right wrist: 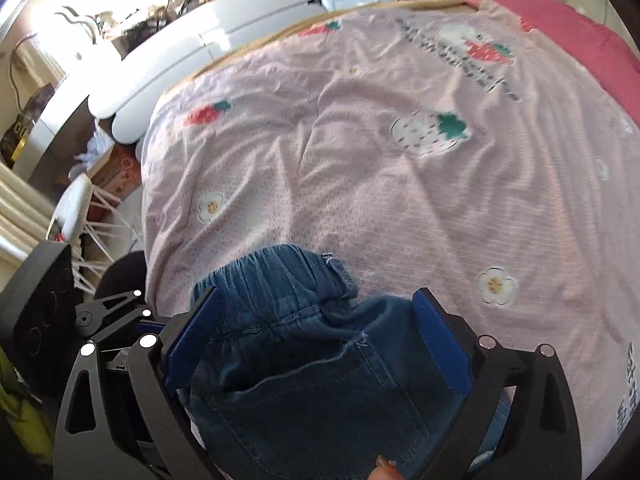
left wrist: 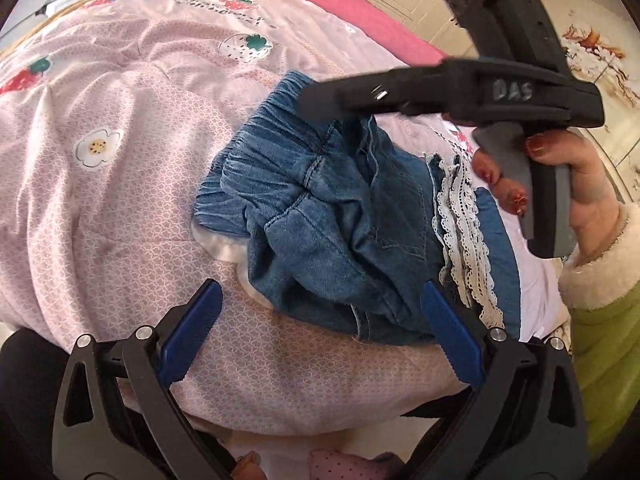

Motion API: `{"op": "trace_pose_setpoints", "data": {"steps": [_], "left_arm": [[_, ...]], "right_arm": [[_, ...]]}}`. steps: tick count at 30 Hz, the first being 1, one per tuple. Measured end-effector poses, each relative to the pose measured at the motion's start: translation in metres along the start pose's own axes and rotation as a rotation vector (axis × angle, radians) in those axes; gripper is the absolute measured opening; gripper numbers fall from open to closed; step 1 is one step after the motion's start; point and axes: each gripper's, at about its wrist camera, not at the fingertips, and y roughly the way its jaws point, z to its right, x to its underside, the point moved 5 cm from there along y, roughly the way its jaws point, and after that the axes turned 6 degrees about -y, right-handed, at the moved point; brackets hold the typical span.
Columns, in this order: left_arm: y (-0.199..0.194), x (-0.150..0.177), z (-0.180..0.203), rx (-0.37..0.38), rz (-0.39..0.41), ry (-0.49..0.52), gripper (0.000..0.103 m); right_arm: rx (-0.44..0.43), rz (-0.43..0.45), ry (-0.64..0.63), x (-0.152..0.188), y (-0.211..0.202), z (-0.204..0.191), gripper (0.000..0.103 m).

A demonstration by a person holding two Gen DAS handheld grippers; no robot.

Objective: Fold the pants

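Small blue denim pants (left wrist: 332,216) with white lace trim (left wrist: 460,216) lie crumpled on a pink bedspread (left wrist: 120,208). My left gripper (left wrist: 320,304) hangs open over their near edge, and its blue pads stand wide apart with nothing pinched. A hand (left wrist: 580,196) holds my right gripper, whose black finger (left wrist: 340,100) hovers over the gathered waistband. In the right wrist view, my right gripper (right wrist: 320,312) is open with the pants (right wrist: 304,380) lying between its pads. The elastic waistband (right wrist: 280,276) sits just past them.
The bedspread (right wrist: 360,160) has strawberry and flower prints and spreads wide beyond the pants. A pink sheet (right wrist: 580,28) shows at the far edge. White furniture (right wrist: 200,52) and a cluttered floor (right wrist: 100,184) lie left of the bed. A green sleeve with a fleecy cuff (left wrist: 600,300) is at the right.
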Motion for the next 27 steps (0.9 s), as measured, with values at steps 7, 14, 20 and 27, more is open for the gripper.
{"op": "trace_pose_setpoints", "data": {"steps": [7,14,20,27], "left_arm": [[0.006,-0.007,0.000,0.061,0.000,-0.046,0.093],[0.012,-0.018,0.003,0.085,0.023,-0.045,0.055],[0.004,-0.024,0.027,0.111,0.065,0.024,0.029],[0.005,-0.026,0.082,0.124,0.095,0.179,0.029]], "right_arm": [[-0.071,-0.026,0.085,0.005,0.023,0.002,0.053],[-0.089,0.048,0.119,0.012,0.000,0.001,0.045],[-0.097,0.139,0.126,0.020,-0.035,0.005,0.043],[-0.074,0.261,0.189,0.056,-0.092,0.027,0.043]]}}
